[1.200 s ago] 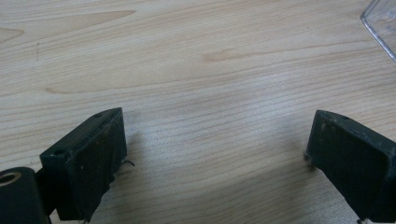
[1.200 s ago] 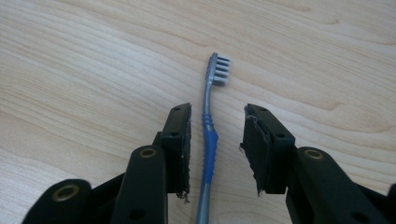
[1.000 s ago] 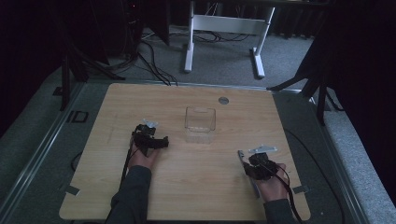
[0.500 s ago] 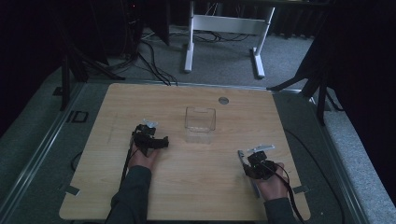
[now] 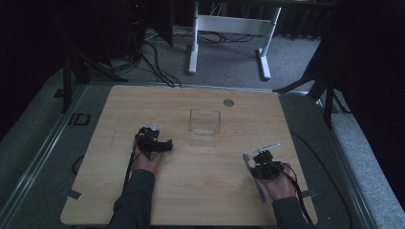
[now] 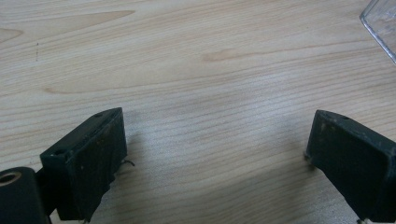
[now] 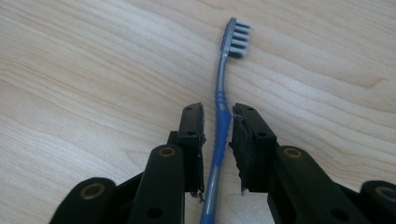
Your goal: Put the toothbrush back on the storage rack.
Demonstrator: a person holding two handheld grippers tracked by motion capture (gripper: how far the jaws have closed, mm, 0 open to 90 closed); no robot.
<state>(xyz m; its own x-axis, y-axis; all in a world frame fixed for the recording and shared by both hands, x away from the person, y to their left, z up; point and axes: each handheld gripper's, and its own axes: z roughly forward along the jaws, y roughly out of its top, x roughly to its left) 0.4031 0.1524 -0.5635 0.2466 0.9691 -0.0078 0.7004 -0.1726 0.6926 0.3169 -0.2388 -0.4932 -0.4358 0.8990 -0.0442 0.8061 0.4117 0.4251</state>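
Right gripper (image 7: 217,135) has its two black jaws drawn close around the blue grip part of a grey and blue plastic toothbrush (image 7: 223,100). A very thin gap seems to stay on each side of the handle, so I cannot tell if the jaws really press on it or only stand beside it. The toothbrush lies flat on the light wooden table (image 7: 84,70); its bristle head points away from the gripper, straight ahead of the jaws, and its tail runs back between them.

From the high view, this gripper (image 5: 261,160) is near the person's edge of the table, held by the right hand (image 5: 279,183).

Left gripper (image 6: 215,154) stands wide open with nothing between its jaws, only bare wood. Ahead of it and to its right is a corner of a clear plastic square box (image 6: 380,21). From above, the box (image 5: 204,126) stands just beyond the left gripper (image 5: 154,140), apart from it
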